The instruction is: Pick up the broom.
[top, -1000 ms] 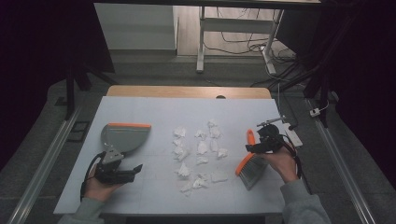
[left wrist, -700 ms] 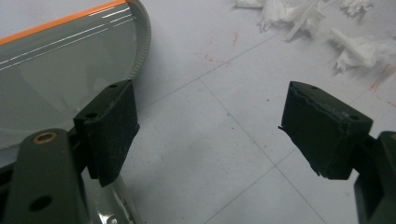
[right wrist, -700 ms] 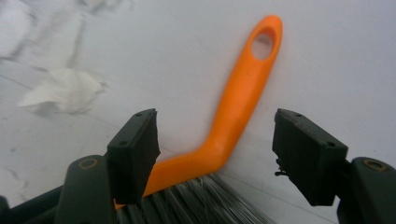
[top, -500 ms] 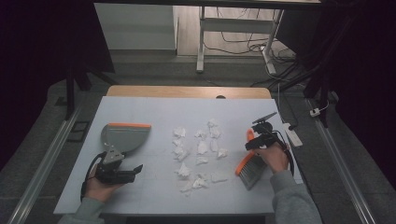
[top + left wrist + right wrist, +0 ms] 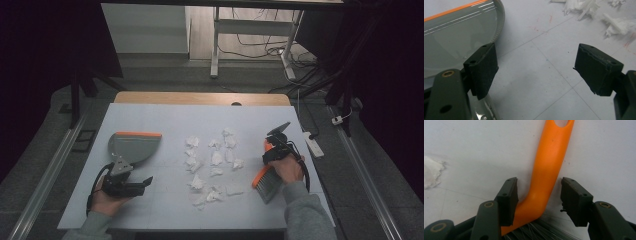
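Both jaws off brush handle [image 5: 549, 167]

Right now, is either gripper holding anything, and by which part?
Nothing gripped yet. The right gripper has been closing around the brush's orange handle, gaps both sides. The left gripper is open beside the dustpan.

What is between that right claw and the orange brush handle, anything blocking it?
Nothing visible. The brush handle already lies between the right gripper's jaws, which have just been closing around it; a gap shows beside one jaw, only bare table around.
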Demonstrator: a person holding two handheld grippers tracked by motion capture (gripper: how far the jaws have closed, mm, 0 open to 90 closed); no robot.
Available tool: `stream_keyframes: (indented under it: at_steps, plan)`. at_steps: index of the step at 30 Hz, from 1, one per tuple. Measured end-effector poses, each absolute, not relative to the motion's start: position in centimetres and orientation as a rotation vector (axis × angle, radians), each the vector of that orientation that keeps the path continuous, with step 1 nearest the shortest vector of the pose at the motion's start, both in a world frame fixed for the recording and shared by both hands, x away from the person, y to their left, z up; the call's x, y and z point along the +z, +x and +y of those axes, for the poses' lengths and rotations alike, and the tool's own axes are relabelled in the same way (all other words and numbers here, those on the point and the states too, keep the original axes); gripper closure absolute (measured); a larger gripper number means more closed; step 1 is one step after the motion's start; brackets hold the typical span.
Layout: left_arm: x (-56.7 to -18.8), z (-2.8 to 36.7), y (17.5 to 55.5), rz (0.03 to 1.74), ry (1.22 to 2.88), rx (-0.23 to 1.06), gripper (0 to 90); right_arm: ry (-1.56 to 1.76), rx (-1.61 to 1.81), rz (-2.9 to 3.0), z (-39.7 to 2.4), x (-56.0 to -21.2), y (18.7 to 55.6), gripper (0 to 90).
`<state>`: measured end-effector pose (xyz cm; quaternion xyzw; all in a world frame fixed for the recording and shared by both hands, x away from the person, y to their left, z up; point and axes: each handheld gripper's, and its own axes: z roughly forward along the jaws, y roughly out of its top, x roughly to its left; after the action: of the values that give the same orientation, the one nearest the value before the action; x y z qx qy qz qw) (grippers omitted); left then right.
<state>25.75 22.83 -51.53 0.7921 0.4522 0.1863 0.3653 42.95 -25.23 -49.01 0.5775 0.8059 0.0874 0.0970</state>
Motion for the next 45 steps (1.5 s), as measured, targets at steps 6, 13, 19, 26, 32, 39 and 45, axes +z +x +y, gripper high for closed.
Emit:
stream_keyframes:
  at_steps: [6,13,19,26,32,39,45]
  plan:
    - [-51.5,23.0,25.6,1.167,2.031,0.483,19.9,1.772,0.273,2.320,-24.8,-49.0,42.4,66.3]
    - [-51.4,23.1,25.6,1.167,2.029,0.484,19.9,1.738,0.272,2.325,-24.7,-49.1,42.3,70.5]
    - [-51.5,23.1,25.7,1.170,2.029,0.479,20.0,1.686,0.300,2.383,-25.1,-48.9,42.3,70.8]
    - [-51.5,23.1,25.8,1.170,2.028,0.477,20.0,1.645,0.435,2.462,-26.5,-47.5,42.0,70.9]
    - [-51.5,23.1,25.8,1.170,2.029,0.475,20.0,1.625,0.610,2.492,-27.6,-46.1,41.2,70.9]
    - [-51.5,23.1,25.8,1.171,2.026,0.477,20.0,1.537,0.976,2.390,-29.1,-43.9,39.2,70.9]
    - [-51.5,22.8,25.9,1.167,2.027,0.482,20.0,1.431,1.220,2.262,-30.2,-42.4,37.4,70.9]
